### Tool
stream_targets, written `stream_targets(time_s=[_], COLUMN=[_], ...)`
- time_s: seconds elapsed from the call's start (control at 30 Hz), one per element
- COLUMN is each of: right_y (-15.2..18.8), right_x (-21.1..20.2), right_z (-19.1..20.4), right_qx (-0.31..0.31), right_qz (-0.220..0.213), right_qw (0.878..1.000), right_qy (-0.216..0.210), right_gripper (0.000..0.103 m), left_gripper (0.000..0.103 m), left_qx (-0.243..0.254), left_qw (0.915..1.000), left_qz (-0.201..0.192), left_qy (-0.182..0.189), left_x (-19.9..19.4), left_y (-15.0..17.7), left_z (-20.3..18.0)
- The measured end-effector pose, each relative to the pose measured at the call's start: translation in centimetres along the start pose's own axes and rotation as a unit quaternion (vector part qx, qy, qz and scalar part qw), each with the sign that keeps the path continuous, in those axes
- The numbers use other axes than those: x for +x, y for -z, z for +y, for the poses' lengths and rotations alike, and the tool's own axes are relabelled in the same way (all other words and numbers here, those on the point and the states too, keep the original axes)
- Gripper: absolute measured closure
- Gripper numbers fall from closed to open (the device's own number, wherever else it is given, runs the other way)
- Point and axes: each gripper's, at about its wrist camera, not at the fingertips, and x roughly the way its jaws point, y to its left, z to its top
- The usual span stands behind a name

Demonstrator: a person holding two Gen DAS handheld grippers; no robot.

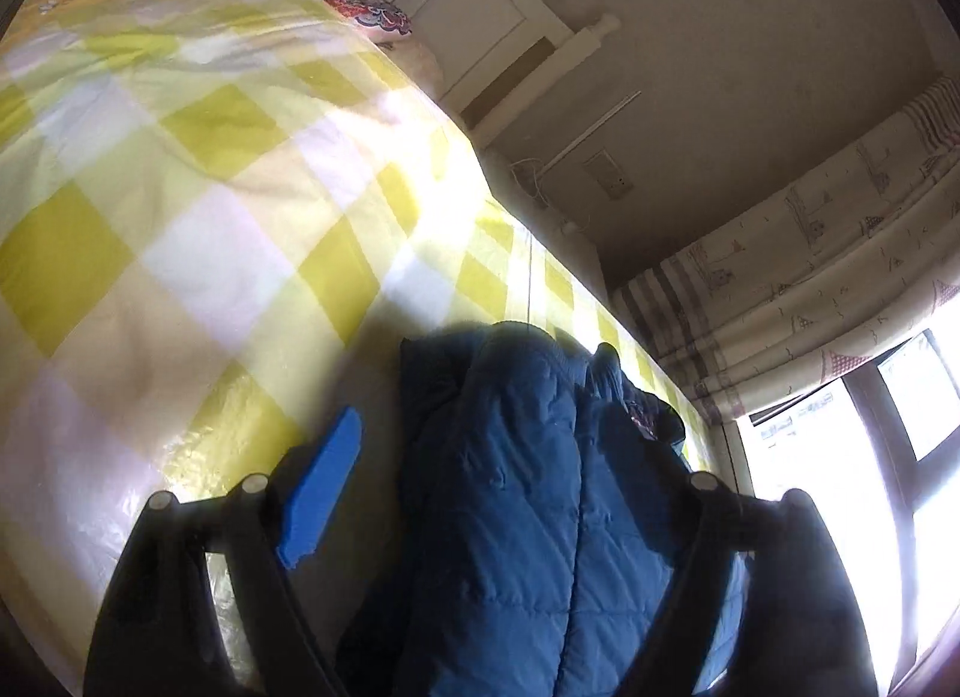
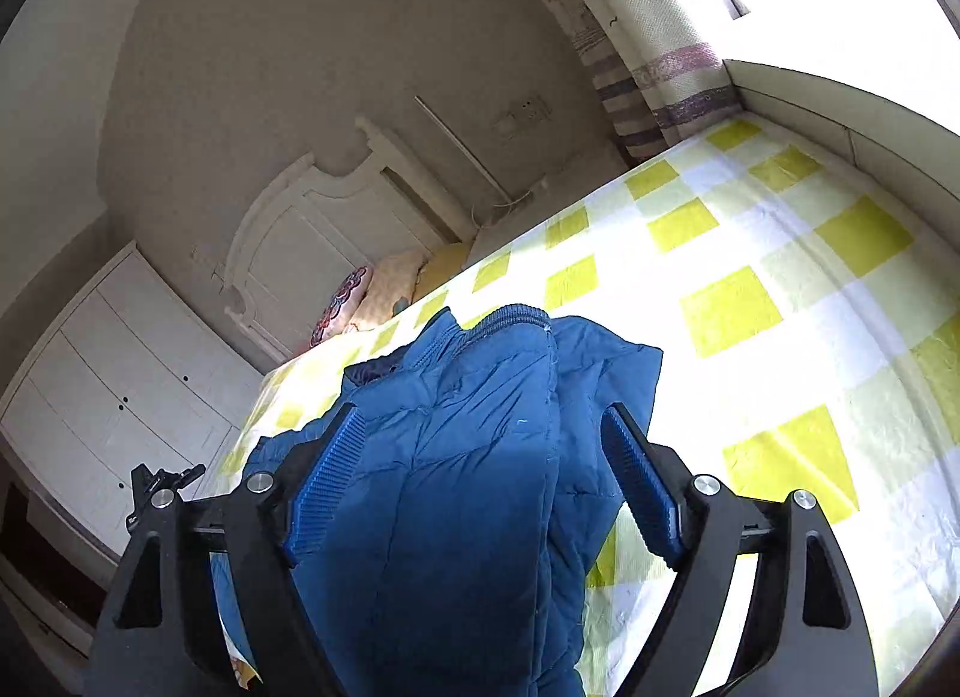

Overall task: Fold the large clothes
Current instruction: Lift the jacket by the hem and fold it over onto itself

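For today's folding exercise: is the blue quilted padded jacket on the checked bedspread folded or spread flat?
Folded, at least partly: the blue quilted padded jacket lies doubled into a narrow, thick bundle with layered edges on the yellow-and-white checked bedspread. Whether the folding is finished, cannot tell.

Blue jacket (image 1: 540,487) hides left tool's right pad.

The quilted jacket (image 2: 456,457) is deep blue. The bedspread (image 2: 780,301) is checked yellow, pale green and white. Gripper pads (image 2: 327,487) are blue, the curtain (image 1: 798,277) cream with mauve stripes.
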Motion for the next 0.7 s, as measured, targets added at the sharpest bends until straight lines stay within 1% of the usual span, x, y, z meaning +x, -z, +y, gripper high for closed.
stream_targets(time_s=[0.1,0.2,0.3,0.37,0.4,0.43,0.5,0.53,0.6,0.63,0.67,0.7], right_y=[-1.1,-1.9,-2.6,-2.7,-2.7,-2.6,-2.3,-2.2,-1.9,-1.8,-1.6,-1.3], right_x=[2.0,3.8,5.4,6.6,7.1,7.5,7.8,7.7,7.3,6.9,6.4,5.8], right_z=[1.0,2.2,2.3,2.1,1.9,1.8,1.7,1.9,2.3,2.5,2.7,3.2], right_qx=[-0.036,-0.070,-0.079,-0.081,-0.081,-0.081,-0.084,-0.090,-0.108,-0.114,-0.123,-0.137], right_qz=[0.031,0.066,0.094,0.109,0.117,0.121,0.116,0.110,0.096,0.089,0.078,0.066], right_qw=[0.999,0.995,0.991,0.989,0.988,0.988,0.988,0.989,0.988,0.988,0.988,0.987], right_qy=[0.020,0.037,0.050,0.057,0.058,0.057,0.057,0.051,0.053,0.053,0.054,0.055], right_gripper=[0.024,0.024,0.024,0.024,0.026,0.034,0.047,0.051,0.066,0.072,0.075,0.084], left_gripper=[0.022,0.022,0.022,0.024,0.025,0.035,0.049,0.058,0.067,0.076,0.082,0.088], left_qx=[0.071,0.124,0.140,0.137,0.135,0.134,0.130,0.132,0.144,0.152,0.161,0.171], left_qw=[0.9968,0.9893,0.9841,0.9831,0.9831,0.9833,0.9853,0.9861,0.9854,0.9848,0.9840,0.9830], left_qz=[0.027,0.058,0.086,0.098,0.101,0.099,0.084,0.076,0.066,0.061,0.053,0.041], left_qy=[-0.026,-0.051,-0.069,-0.072,-0.072,-0.072,-0.072,-0.067,-0.061,-0.058,-0.054,-0.054], left_x=[1.8,4.0,6.2,7.3,8.0,8.2,8.5,8.4,8.3,8.1,7.8,7.2], left_y=[0.5,0.7,0.0,-0.2,0.0,-0.1,-0.6,-0.5,-0.5,-0.4,-0.2,0.1], left_z=[-2.6,-4.4,-4.9,-4.4,-4.4,-4.4,-4.2,-4.2,-4.9,-5.1,-5.3,-5.7])
